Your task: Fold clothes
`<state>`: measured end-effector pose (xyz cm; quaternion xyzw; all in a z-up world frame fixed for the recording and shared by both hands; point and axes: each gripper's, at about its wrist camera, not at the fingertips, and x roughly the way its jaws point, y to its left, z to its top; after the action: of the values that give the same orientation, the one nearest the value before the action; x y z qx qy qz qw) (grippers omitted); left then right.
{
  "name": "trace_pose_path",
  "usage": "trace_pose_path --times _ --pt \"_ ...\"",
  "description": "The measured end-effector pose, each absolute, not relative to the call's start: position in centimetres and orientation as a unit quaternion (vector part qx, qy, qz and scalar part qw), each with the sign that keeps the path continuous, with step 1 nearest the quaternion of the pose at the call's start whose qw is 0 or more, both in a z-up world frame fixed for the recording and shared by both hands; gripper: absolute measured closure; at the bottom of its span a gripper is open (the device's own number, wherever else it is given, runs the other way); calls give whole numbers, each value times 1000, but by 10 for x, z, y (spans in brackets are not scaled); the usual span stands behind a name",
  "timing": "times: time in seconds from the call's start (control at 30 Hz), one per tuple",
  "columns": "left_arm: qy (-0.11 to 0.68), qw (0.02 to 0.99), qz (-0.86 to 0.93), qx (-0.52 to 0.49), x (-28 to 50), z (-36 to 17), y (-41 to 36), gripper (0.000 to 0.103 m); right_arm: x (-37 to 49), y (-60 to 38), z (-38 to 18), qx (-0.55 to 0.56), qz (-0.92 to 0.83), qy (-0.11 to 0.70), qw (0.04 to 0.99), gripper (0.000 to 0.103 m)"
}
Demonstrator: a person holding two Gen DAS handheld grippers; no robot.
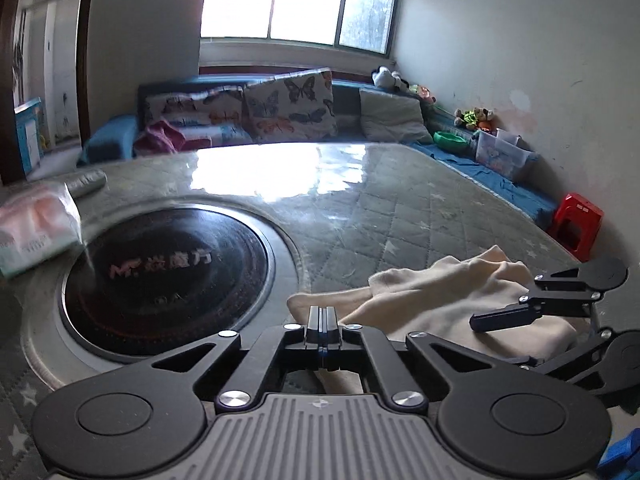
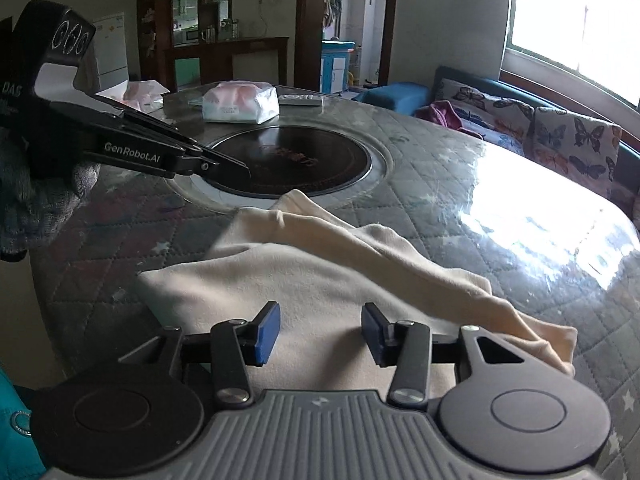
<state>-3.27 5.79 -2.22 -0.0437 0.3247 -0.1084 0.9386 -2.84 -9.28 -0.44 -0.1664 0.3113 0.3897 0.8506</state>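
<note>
A cream garment (image 2: 320, 264) lies crumpled on the quilted table (image 2: 460, 184), one long fold running toward the right edge. My right gripper (image 2: 320, 332) hovers over its near part, open, with the blue pads (image 2: 268, 332) apart and nothing pinched. In the left wrist view the garment (image 1: 440, 292) sits to the right, and one right finger (image 1: 504, 316) rests above it. My left gripper (image 1: 322, 316) is shut, its tips just in front of the garment's far corner. Seen from the right wrist, the left gripper (image 2: 244, 168) hangs over the black disc with no cloth in it.
A round black hob (image 1: 168, 272) is set into the table's middle. A tissue pack (image 2: 240, 106) and a remote (image 2: 306, 100) lie beyond it. A sofa with butterfly cushions (image 1: 288, 104) lines the far wall, and a red stool (image 1: 576, 224) stands at the right.
</note>
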Motion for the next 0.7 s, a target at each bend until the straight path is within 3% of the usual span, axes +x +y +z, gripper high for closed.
trace_pose_path --times 0.13,0.2,0.27,0.37,0.43,0.7 --pt "349 929 -104 -58 -32 -30 63 95 -31 -93 -1 -162 393 304 853 54" --pt "356 926 -104 -62 -32 -34 62 80 -32 -90 2 -164 398 299 852 53" --pt "362 924 -104 -65 -31 -38 60 73 -34 -89 4 -167 402 295 851 51" --pt "366 922 -109 -71 -30 -41 59 76 -36 -89 6 -170 402 291 851 47" --pt "362 923 -113 -66 -29 -42 57 95 -36 -92 7 -171 397 291 853 47" --pt "331 937 -115 -17 -38 -27 46 99 -33 -116 1 -165 365 307 863 46"
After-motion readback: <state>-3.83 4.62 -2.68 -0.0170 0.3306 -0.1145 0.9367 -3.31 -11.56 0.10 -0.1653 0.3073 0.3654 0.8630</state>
